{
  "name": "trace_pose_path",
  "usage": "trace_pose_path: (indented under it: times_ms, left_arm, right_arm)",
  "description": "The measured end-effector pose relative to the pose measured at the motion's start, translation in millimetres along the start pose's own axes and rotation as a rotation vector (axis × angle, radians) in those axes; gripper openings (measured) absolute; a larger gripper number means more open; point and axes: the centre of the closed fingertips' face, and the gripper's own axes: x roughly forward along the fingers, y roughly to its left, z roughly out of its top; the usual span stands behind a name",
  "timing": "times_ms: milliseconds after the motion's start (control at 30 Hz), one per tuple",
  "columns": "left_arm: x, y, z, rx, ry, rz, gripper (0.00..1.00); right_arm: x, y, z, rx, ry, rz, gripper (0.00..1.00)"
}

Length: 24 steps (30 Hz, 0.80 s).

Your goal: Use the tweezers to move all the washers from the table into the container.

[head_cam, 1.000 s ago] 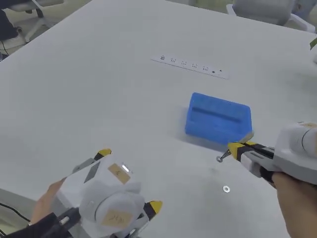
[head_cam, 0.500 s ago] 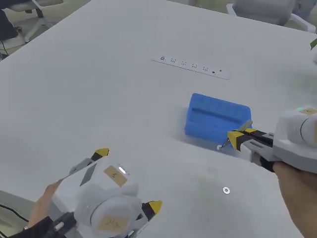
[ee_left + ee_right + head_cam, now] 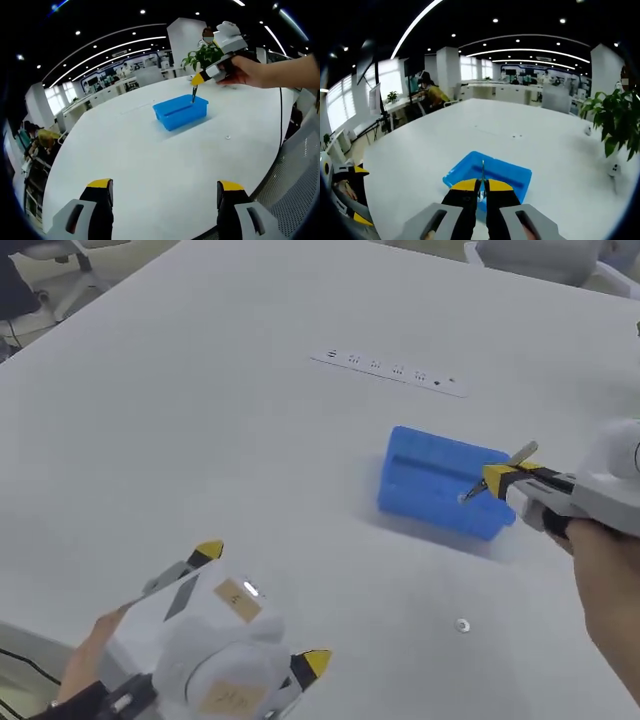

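Washer, small, flat, silvery metal ring (image 3: 462, 625): one lies on the white worktop (image 3: 200, 390), near the person and well apart from the blue rectangular plastic container (image 3: 425, 475). It looks thin, light and stiff, and it lies flush on a smooth surface, so it will likely skate away under a sideways nudge. The surest hold is probably across the rim, one tip through the hole and one outside, or with a tip slid under an edge.

The right gripper (image 3: 497, 480) has its yellow-tipped fingers (image 3: 465, 186) clenched on slim metal tweezers (image 3: 478, 490), whose tips hang over the container's open top. Whether a washer sits between those tips is too small to tell.

The left gripper (image 3: 258, 607) hovers low at the near edge of the worktop, well apart from the container, its fingers (image 3: 100, 184) spread wide and holding nothing.

Judging by the lone ring outside the container, the task is close to its end.
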Motion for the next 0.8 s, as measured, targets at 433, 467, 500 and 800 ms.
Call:
trace_pose_path:
  times_ms: [433,467,500,800]
  left_arm:
    - [0.1,1.5,-1.4,-0.002,0.008,0.006,0.87]
    - [0.1,1.4,-1.4,-0.003,0.009,0.006,0.87]
    - [0.2,1.5,-1.3,-0.003,0.008,0.007,0.87]
    - [0.2,0.8,0.5,-0.018,-0.001,0.0,0.87]
  right_arm:
    - [37.1,-4.0,-21.5,-0.028,0.074,-0.009,0.02]
    - [38.3,-4.3,-22.9,-0.028,0.076,-0.009,0.02]
    - [39.8,-4.9,-25.3,-0.027,0.084,-0.01,0.02]
    - [49.3,-8.3,-35.2,-0.039,0.111,-0.017,0.02]
